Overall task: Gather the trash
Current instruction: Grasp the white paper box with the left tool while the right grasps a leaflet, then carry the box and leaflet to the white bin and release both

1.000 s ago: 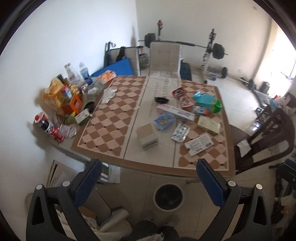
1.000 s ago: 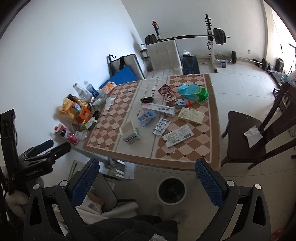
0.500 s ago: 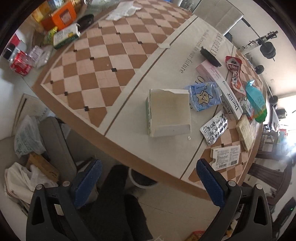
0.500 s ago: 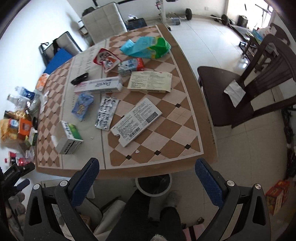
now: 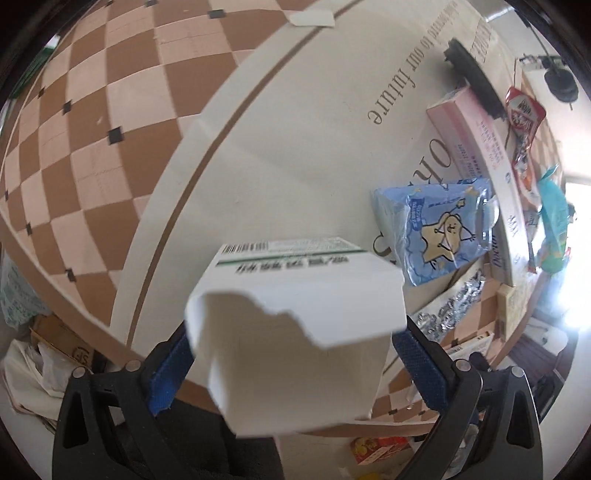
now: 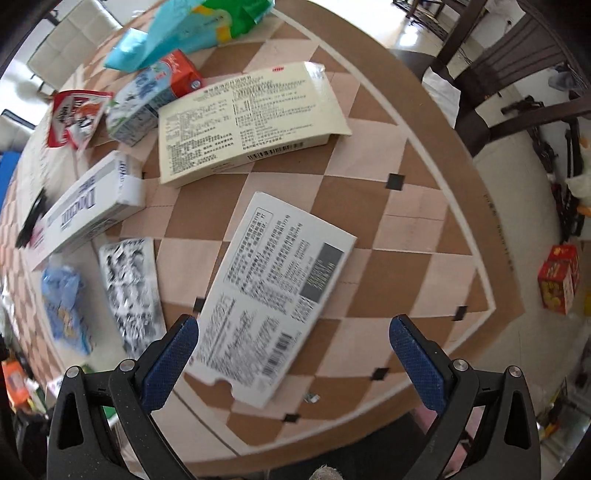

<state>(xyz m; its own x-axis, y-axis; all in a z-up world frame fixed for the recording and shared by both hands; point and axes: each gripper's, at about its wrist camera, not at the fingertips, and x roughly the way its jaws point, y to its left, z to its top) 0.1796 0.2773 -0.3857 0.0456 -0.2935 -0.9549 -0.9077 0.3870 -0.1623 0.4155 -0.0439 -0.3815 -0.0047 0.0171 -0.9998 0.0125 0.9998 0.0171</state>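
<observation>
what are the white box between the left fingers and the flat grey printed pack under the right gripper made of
The white box looks like thin matte paperboard: its open flap has a ragged torn edge. The flat grey pack also seems to be card, flattened, with printed text, a barcode and a punched notch; a slight sheen is possible.

I see a torn-open white carton (image 5: 295, 332) with a green stripe and barcode, upright between my left tongs (image 5: 291, 365). On the surface (image 6: 424, 236) lie a flattened white printed box (image 6: 273, 291) between my right tongs (image 6: 293, 363), a cream flat box (image 6: 247, 118), a long white box (image 6: 85, 210), a silver blister sheet (image 6: 133, 291), a blue star wrapper (image 5: 439, 236), a red packet (image 6: 74, 114) and a teal-green bag (image 6: 199, 26).
</observation>
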